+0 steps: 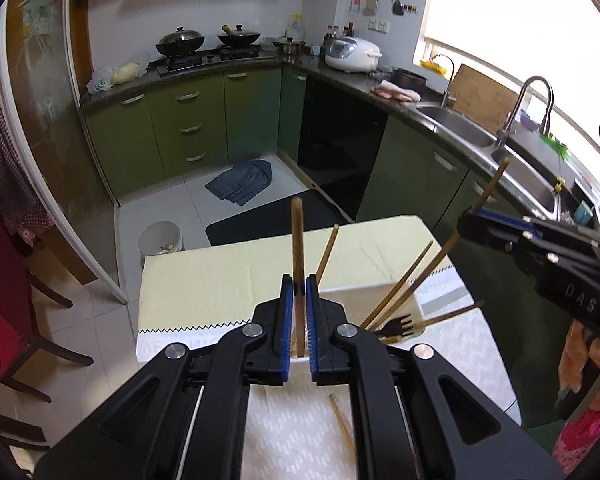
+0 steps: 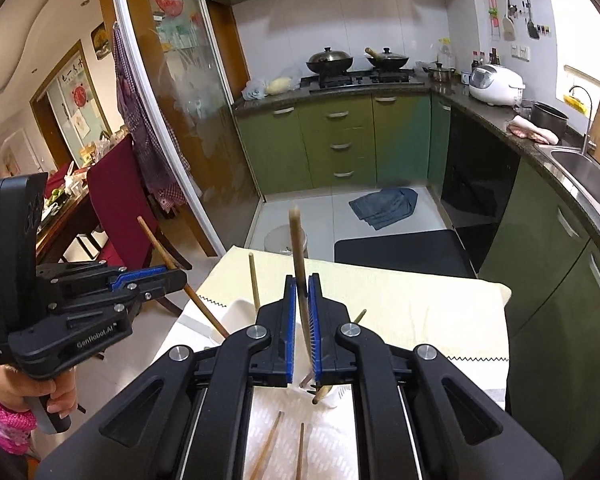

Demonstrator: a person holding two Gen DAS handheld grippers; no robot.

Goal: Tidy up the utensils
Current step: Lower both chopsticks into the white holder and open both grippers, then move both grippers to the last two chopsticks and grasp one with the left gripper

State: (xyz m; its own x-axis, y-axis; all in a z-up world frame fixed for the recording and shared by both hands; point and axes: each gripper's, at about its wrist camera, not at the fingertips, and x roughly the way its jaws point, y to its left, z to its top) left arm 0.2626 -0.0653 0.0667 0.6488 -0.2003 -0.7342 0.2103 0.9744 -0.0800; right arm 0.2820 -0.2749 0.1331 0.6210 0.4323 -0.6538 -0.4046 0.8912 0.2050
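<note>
Two chopsticks are in my claws at once: the left claw (image 1: pixel 300 312) is clamped on one brown chopstick (image 1: pixel 297 240) standing nearly upright over the white holder (image 1: pixel 380 296), and the right claw (image 2: pixel 302 320) grips another chopstick (image 2: pixel 298 248) the same way, its lower end hanging down close by the holder. Several utensils already lean inside that holder, which sits on the cloth-covered tabletop (image 1: pixel 220 280): a few chopsticks and a dark fork (image 1: pixel 398 326) with a wooden handle. I judge the job well past halfway, with both held sticks yet to be lowered in. At least two loose chopsticks (image 2: pixel 270 448) lie flat on the patterned cloth close under the right claw, so those remain to collect afterwards.
</note>
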